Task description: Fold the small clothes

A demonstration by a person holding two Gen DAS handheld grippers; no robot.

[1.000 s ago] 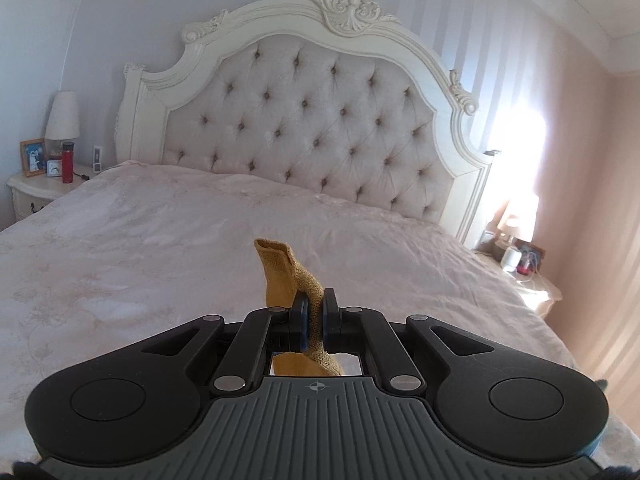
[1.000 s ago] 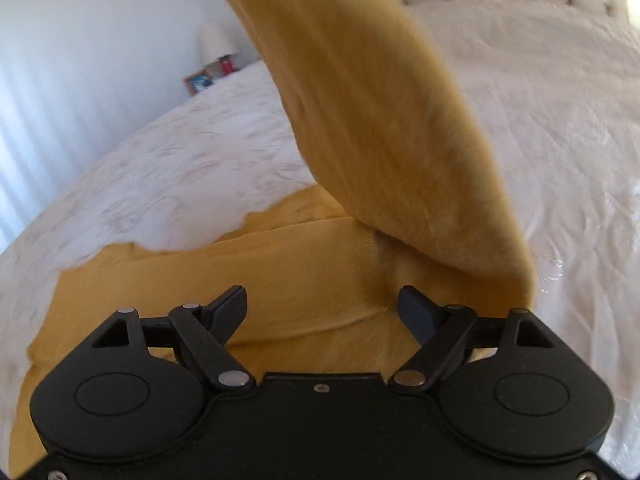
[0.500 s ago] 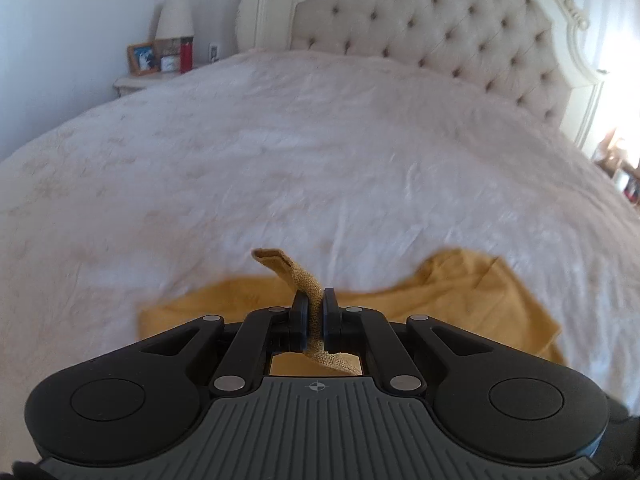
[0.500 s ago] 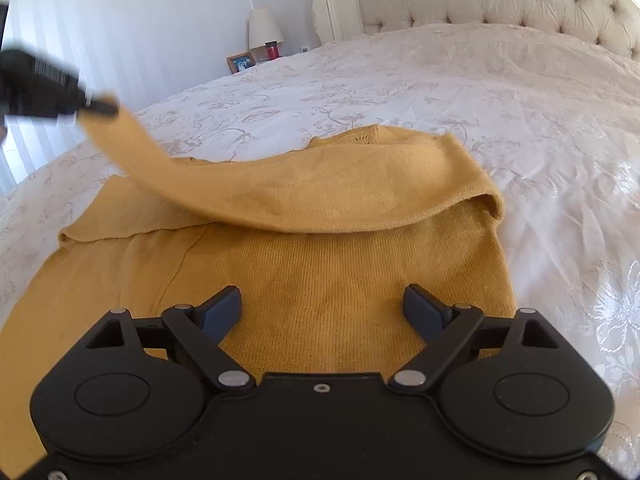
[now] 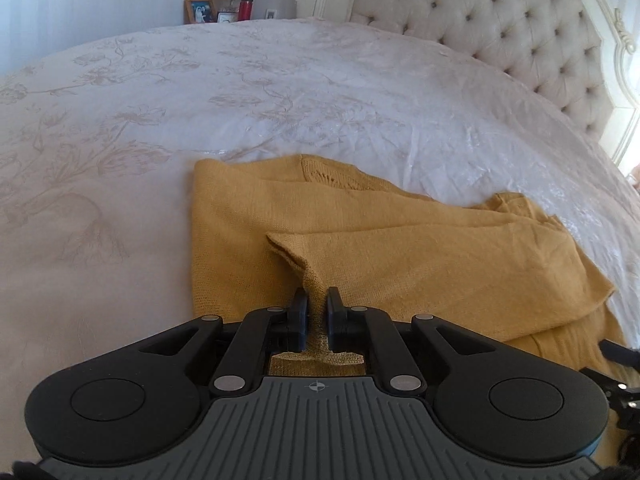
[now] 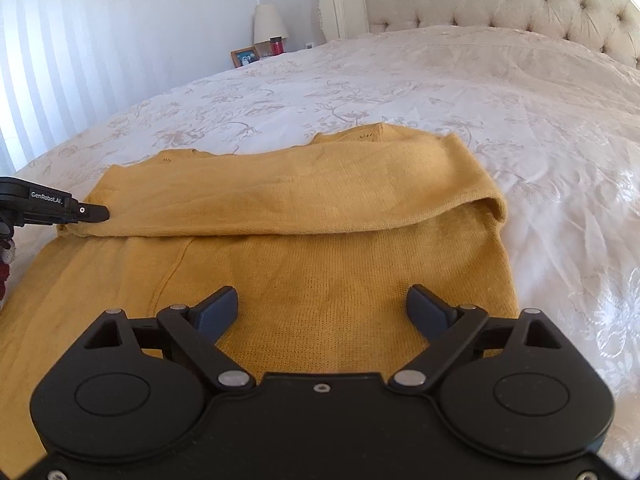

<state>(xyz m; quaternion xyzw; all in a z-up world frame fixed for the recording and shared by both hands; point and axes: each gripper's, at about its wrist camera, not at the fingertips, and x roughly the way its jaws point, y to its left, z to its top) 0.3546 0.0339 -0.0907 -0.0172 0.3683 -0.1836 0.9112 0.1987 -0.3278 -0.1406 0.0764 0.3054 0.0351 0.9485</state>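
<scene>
A mustard-yellow knit sweater [image 6: 320, 272] lies flat on the white bed. One sleeve [image 6: 280, 200] is folded across its body from right to left. My left gripper [image 5: 317, 306] is shut on the cuff of that sleeve [image 5: 314, 284] and holds it low over the sweater's left side; it shows at the left edge of the right wrist view [image 6: 86, 213]. My right gripper [image 6: 322, 306] is open and empty, hovering just above the sweater's lower body. In the left wrist view the sweater [image 5: 400, 248] spreads out to the right.
The bed [image 6: 520, 100] has a floral white cover and a tufted cream headboard [image 6: 500, 4]. A nightstand at the far left holds a lamp [image 6: 270, 24], a photo frame [image 6: 245, 56] and a red bottle [image 5: 247, 8].
My left gripper has carried the sleeve cuff down and across, laying the sleeve flat over the sweater's body. My right gripper has stayed open above the sweater's lower part.
</scene>
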